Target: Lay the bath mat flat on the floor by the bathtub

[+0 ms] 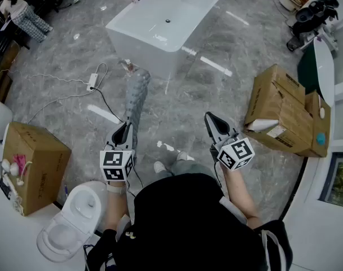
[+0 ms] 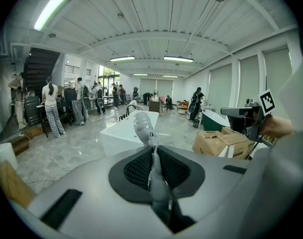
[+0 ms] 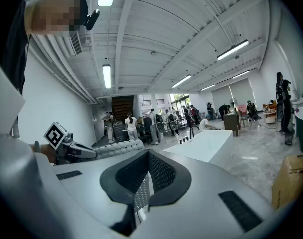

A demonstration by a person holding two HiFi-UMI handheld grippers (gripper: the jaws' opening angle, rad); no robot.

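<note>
A grey bubbled bath mat (image 1: 136, 95), bunched into a long narrow strip, hangs from my left gripper (image 1: 126, 126) and reaches toward the white bathtub (image 1: 166, 21). In the left gripper view the jaws (image 2: 152, 151) are shut on the mat (image 2: 143, 128), which sticks out ahead of them. My right gripper (image 1: 210, 118) hangs to the right of the mat, apart from it. In the right gripper view its jaws (image 3: 147, 175) are shut with nothing between them, and the mat (image 3: 115, 148) shows at the left. The marble floor (image 1: 183, 103) lies well below both grippers.
Brown cardboard boxes (image 1: 284, 109) stand at the right and another box (image 1: 33, 162) at the left. A white toilet (image 1: 75, 219) is at the lower left. A power strip with cables (image 1: 92, 82) lies left of the tub. Several people stand at the far side of the hall (image 2: 52, 108).
</note>
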